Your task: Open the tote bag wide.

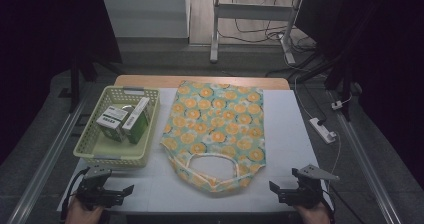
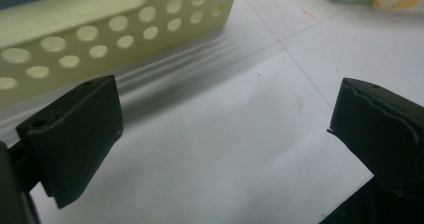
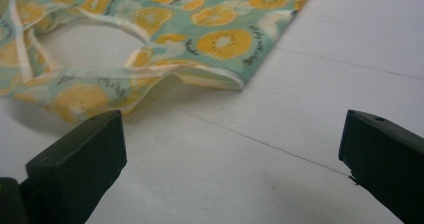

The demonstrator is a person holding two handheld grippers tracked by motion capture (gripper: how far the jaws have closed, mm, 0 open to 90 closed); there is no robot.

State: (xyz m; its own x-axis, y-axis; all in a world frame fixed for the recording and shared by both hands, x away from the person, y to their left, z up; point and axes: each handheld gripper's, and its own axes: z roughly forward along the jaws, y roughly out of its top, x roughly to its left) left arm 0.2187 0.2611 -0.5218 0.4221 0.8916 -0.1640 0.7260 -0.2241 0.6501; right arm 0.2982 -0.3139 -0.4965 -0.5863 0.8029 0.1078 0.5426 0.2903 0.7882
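- the fruit-print bag [image 1: 215, 129] lies flat in the middle of the white tabletop [image 1: 285, 134], its handles and open mouth turned toward us, near the front edge.
- just left of it sits the pale basket [image 1: 92, 154], holding a few small boxes [image 1: 124, 121].
- our left tongs [image 1: 117, 191] rest at the front left corner, jaws wide apart, nothing between them, the basket wall just ahead.
- our right tongs [image 1: 281, 188] rest at the front right, jaws equally apart and empty, with the bag's corner close in front.
- we judge this to be the start: nothing is gripped yet.
- next, we probably need to reach for the bag's mouth, pinching a handle [image 3: 75, 74] or the top layer alone to open it.
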